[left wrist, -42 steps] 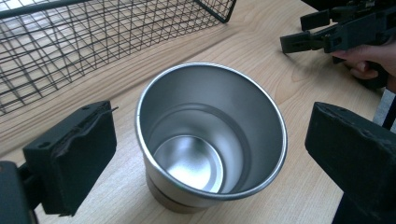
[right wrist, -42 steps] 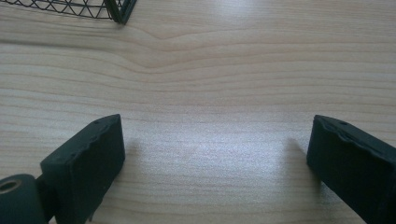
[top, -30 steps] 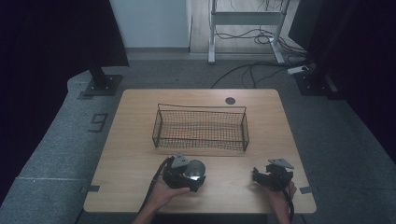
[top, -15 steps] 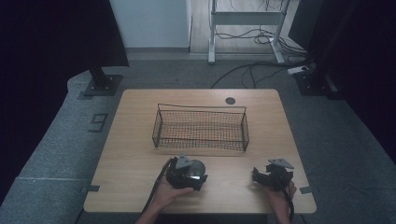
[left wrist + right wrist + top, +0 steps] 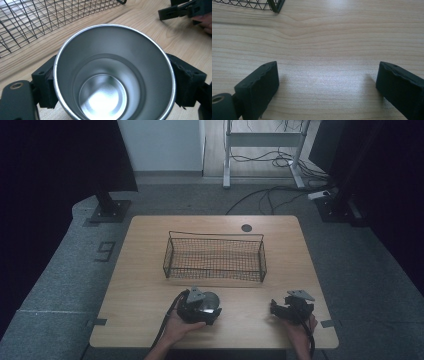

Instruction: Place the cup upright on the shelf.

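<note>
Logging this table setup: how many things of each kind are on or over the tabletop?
Metal cup: 1
Wire basket: 1
Handheld grippers: 2, left gripper and right gripper
Total: 4

Lab or studio – dark curtains (image 5: 55, 150), grey carpet (image 5: 60, 280), floor cables (image 5: 270, 195), lone wooden table (image 5: 150, 285)

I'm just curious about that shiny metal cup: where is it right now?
The steel cup sits clamped between the left gripper pads at the table's near edge, in front of the wire basket; the right gripper rests open farther right.
</note>
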`<state>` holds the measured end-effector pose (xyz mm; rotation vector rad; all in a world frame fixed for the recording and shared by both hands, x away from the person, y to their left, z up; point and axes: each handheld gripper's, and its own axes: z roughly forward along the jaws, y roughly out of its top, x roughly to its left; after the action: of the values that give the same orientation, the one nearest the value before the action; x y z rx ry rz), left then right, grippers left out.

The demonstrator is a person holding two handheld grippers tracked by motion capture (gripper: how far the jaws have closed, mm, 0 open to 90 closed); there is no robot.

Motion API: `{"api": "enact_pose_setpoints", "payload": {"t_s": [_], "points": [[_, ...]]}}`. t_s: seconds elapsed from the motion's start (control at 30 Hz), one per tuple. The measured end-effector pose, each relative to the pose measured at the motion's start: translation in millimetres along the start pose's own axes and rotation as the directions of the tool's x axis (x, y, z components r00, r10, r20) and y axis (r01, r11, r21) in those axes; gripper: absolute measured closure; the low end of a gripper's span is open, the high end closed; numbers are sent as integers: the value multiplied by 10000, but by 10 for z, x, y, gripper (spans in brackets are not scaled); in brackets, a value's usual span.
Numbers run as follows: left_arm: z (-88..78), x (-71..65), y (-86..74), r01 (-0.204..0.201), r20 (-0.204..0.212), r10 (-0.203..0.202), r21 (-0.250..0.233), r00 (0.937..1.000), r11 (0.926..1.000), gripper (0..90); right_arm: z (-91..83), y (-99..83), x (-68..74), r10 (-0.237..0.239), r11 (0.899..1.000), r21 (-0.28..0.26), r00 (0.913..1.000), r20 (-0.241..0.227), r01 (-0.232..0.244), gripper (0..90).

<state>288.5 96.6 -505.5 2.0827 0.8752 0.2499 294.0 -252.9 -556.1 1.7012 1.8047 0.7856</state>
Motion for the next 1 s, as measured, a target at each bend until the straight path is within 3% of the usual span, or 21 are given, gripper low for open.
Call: {"api": "enact_pose_setpoints", "payload": {"t_s": [0.27,0.53,0.67,0.77,1.0], "points": [[-175,19,86,70,201,-58,-575,9998,9983,142,0,0,0,3,10000,-1,10000,-1,-3,46],[-246,66,104,112,89,-106,-714,9999,9974,142,0,0,0,1,10000,-1,10000,-1,-1,46],[-291,101,123,394,400,-360,-870,9986,9954,143,0,0,0,2,10000,-2,10000,1,-2,46],[-306,101,146,265,137,-253,-894,9996,9956,143,0,0,0,3,10000,-1,10000,-1,-3,46],[-337,161,166,482,210,-464,-953,9987,9943,143,0,0,0,1,10000,-1,10000,-3,-1,46]]}}
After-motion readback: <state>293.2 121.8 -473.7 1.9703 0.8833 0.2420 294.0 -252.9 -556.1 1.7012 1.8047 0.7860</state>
